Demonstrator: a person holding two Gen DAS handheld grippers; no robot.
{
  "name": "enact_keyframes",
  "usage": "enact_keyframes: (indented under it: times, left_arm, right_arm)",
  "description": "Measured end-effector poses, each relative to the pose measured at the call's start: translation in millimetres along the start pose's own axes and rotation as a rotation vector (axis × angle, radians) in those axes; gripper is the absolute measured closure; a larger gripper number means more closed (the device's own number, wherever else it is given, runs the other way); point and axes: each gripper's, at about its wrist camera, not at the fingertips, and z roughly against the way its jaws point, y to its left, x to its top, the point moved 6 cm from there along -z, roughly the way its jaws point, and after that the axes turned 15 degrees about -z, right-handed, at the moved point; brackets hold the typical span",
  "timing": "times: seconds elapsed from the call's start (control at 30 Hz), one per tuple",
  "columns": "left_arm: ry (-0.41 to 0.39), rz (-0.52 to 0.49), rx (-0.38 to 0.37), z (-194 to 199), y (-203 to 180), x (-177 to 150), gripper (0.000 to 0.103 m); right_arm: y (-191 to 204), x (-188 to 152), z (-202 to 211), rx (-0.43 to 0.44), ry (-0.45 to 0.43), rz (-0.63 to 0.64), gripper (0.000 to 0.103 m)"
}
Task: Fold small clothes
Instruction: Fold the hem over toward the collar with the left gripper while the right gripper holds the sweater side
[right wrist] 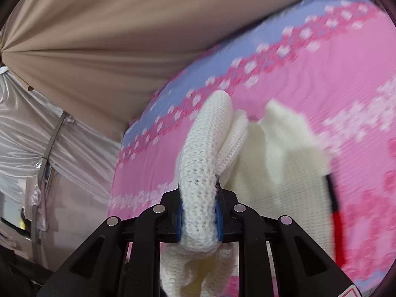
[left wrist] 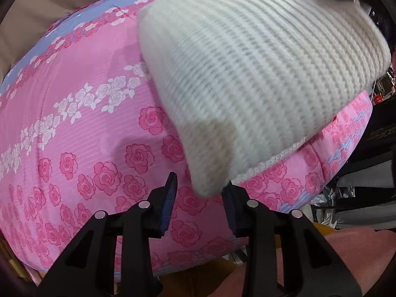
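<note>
Bright, even light; beyond my right jaws the pink rose-printed bedsheet [right wrist: 309, 79] smears with motion blur. My fisheye views bend and darken at the rims.

Pink rose-print bedcover [left wrist: 81, 133] before tan drapes [right wrist: 99, 37] and shiny white curtain [right wrist: 32, 128]

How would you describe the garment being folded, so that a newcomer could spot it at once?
Start from the pink rose-print bedspread covering the surface. On it lies a cream ribbed knit garment, with one rolled edge pinched in the right gripper. It is the only plain, chunky-textured piece against the flat flowered fabric.
</note>
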Motion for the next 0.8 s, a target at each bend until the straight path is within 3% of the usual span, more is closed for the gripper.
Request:
enact_keyframes:
  times: [0.07,0.13,0.17,0.23,0.27,0.33,0.47,0.53,0.6,0.63,0.67,0.8]
  left_arm:
    - [0.043,-0.019,-0.012,-11,-7,-2,0.069]
    - [0.049,-0.042,-0.013,-14,-12,0,0.068]
    - [0.032,-0.061,0.008,-9,-14,3,0.068]
    - [-0.001,-0.082,0.048,2,-16,6,0.062]
    - [-0.018,-0.086,0.065,8,-16,8,0.052]
    - [-0.050,-0.081,0.072,20,-14,10,0.045]
    - [-0.146,-0.034,0.098,52,-5,13,0.030]
    - [-0.192,-0.001,0.095,67,0,17,0.026]
    - [-0.203,0.045,0.095,74,8,21,0.024]
    - [-0.198,0.051,0.097,73,11,23,0.024]
    - [-0.188,0.052,0.104,72,12,26,0.024]
    - [-0.143,0.035,0.152,64,7,33,0.024]
  right_arm:
    - [-37,5,1,-0.127,-0.033,0.016,0.085]
    - [-99,-1,-23,-0.290,0.018,-0.040,0.085]
    - [-122,-7,-32,-0.320,0.038,-0.076,0.083]
    - [-133,-11,-27,-0.210,0.013,-0.147,0.080]
    - [-130,-11,-23,-0.188,0.007,-0.165,0.071]
    - [-120,-13,-14,-0.180,-0.006,-0.146,0.070]
    - [-103,-32,-6,-0.191,0.020,-0.072,0.046]
    - [-111,-44,-8,-0.214,0.043,-0.062,0.044]
    - [-119,-57,-17,-0.222,0.076,-0.086,0.052]
    - [-120,-62,-17,-0.199,0.079,-0.098,0.081]
    - [-114,-63,-15,-0.157,0.082,-0.113,0.088]
    - [-80,-43,35,-0.045,-0.058,-0.059,0.090]
